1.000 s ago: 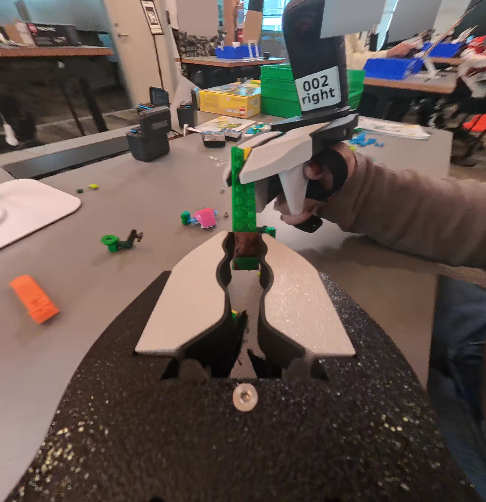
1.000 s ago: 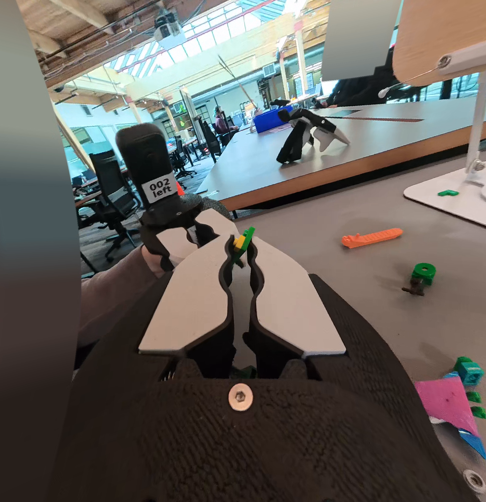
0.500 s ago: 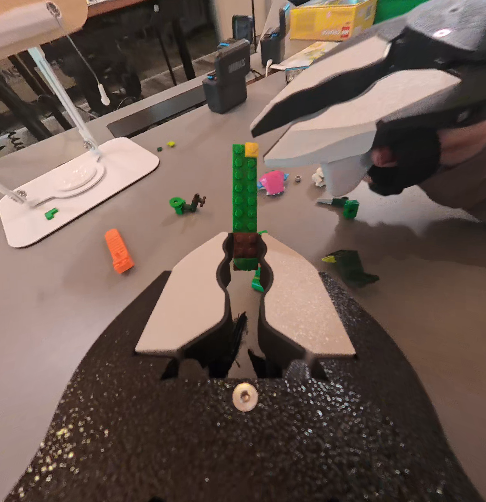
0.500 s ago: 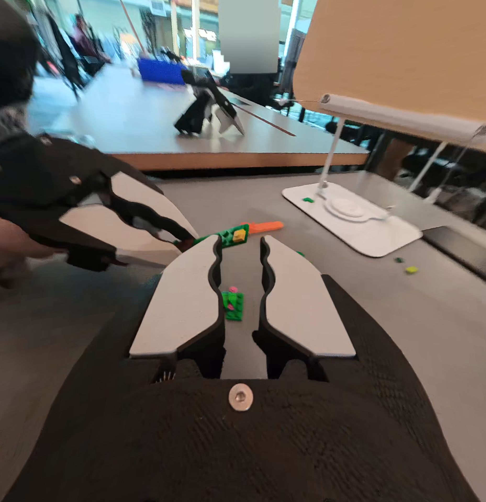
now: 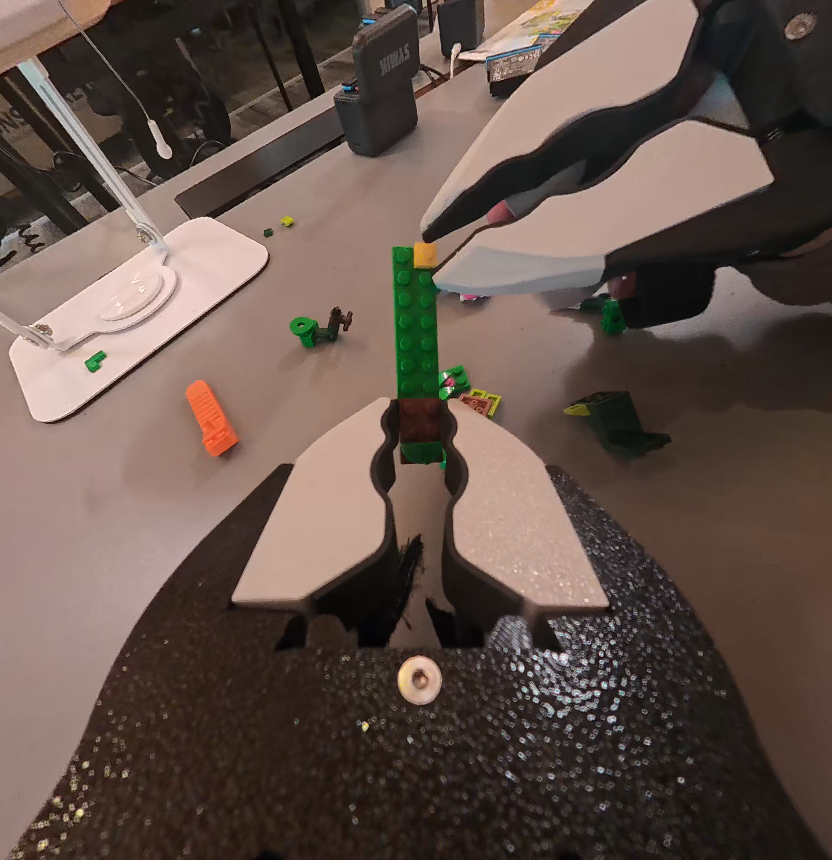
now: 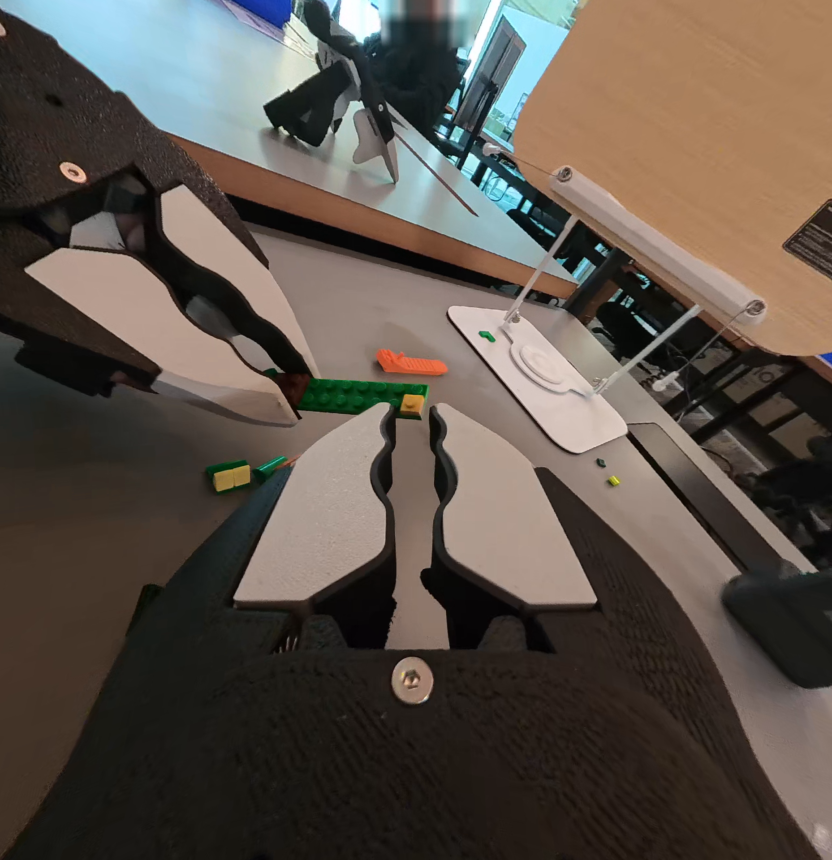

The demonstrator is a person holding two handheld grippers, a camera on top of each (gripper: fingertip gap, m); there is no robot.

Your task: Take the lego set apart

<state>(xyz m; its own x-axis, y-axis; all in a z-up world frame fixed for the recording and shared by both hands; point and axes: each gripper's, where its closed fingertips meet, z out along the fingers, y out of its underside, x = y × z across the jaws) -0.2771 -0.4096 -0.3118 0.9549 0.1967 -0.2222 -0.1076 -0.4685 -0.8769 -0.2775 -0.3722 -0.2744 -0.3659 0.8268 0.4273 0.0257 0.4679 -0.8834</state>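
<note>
Your right gripper [image 6: 411, 412] fingers, clamped on the far end of the green plate [image 5: 415, 325] a second ago, have since let go and now stand parted around its yellow stud piece [image 5: 424, 255], tips just beside it. Your left gripper [image 5: 421, 419] stays clenched on the brown brick [image 5: 421, 419] at the plate's near end, above the grey table [image 5: 125, 488] with its loose pieces and orange separator [image 5: 211, 418].

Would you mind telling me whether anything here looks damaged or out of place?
Nothing looks damaged. One small green piece lies on the white lamp base, apart from the loose bricks scattered on the grey table.
</note>
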